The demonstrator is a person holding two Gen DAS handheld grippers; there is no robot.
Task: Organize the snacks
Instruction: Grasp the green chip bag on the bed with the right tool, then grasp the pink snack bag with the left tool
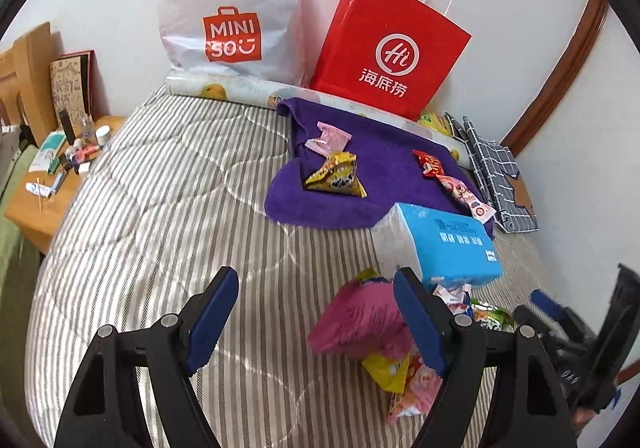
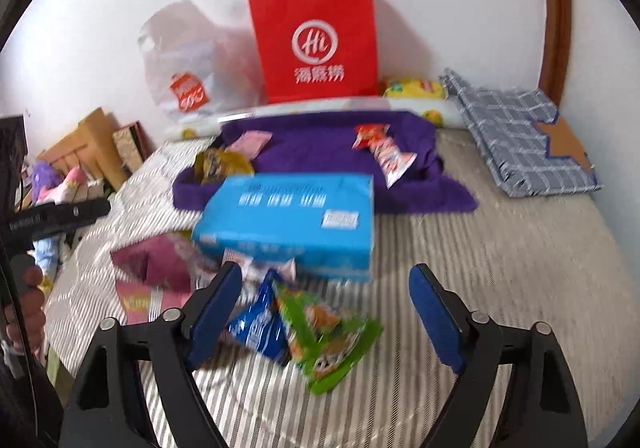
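Left wrist view shows the left gripper (image 1: 316, 318) with jaws spread wide and holding nothing above the striped bedspread (image 1: 160, 187); a pink snack packet (image 1: 358, 322) lies just inside its right finger, with a yellow packet (image 1: 386, 370) beneath. Right wrist view shows the right gripper (image 2: 326, 312) equally wide apart and empty, a blue packet (image 2: 258, 328) and green packet (image 2: 330, 336) lying between its fingers. A blue tissue box (image 2: 292, 219) sits just beyond, before the purple towel (image 2: 332, 139) carrying more snacks.

The bed (image 1: 160, 215) is grey-and-white striped. On it lies a purple towel (image 1: 380, 167), with a bright blue box (image 1: 452, 244) just beside it. Behind the towel stands a red bag (image 1: 392, 47).
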